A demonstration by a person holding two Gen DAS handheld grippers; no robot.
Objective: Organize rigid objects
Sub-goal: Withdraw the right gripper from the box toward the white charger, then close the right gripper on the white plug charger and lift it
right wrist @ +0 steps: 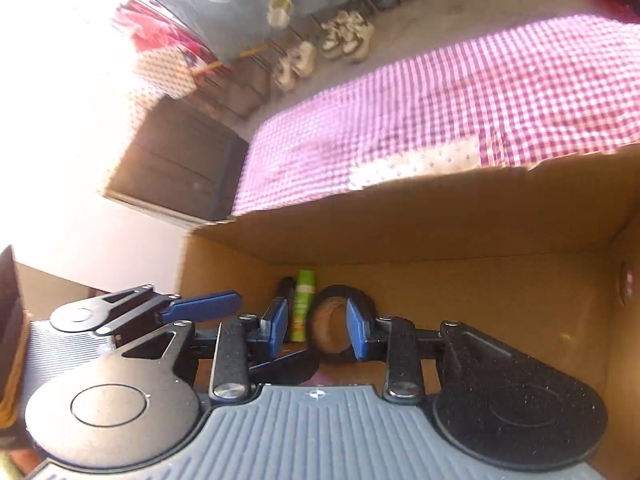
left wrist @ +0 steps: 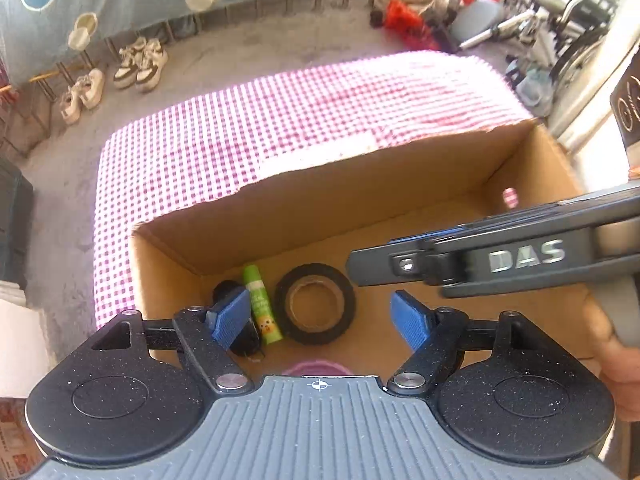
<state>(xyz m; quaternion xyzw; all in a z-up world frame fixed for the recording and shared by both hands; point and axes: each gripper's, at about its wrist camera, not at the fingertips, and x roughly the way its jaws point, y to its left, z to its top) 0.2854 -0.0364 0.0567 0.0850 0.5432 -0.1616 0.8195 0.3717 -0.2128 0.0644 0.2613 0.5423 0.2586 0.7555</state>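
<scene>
Both views look down into an open cardboard box (left wrist: 400,208) of plain brown corrugated board, its far rim ragged. On its floor lie three rigid things in a row: a flat ring of black tape (left wrist: 316,304) with a brown card core, a slim green cylindrical glue stick (left wrist: 260,304) with a printed label, and a small dark object (left wrist: 228,292) (too hidden to name). The box stands on a surface draped in pink-and-white gingham cloth (left wrist: 240,128). Beyond it are a grey concrete floor (left wrist: 256,68), pairs of pale shoes (left wrist: 140,64) and a hanging blue-grey sheet (left wrist: 120,0).

My left tongs (left wrist: 320,316), with ribbed blue pads, stand wide apart and clasp nothing; the tape roll and glue stick lie on the box floor between and below them. My right tongs (right wrist: 318,324) stand narrowly apart, with nothing pressed between the pads. In the right wrist view the tape roll appears behind the gap, the glue stick just left of it. From the left wrist view the right tool crosses above the box floor, beside the tape.
</scene>
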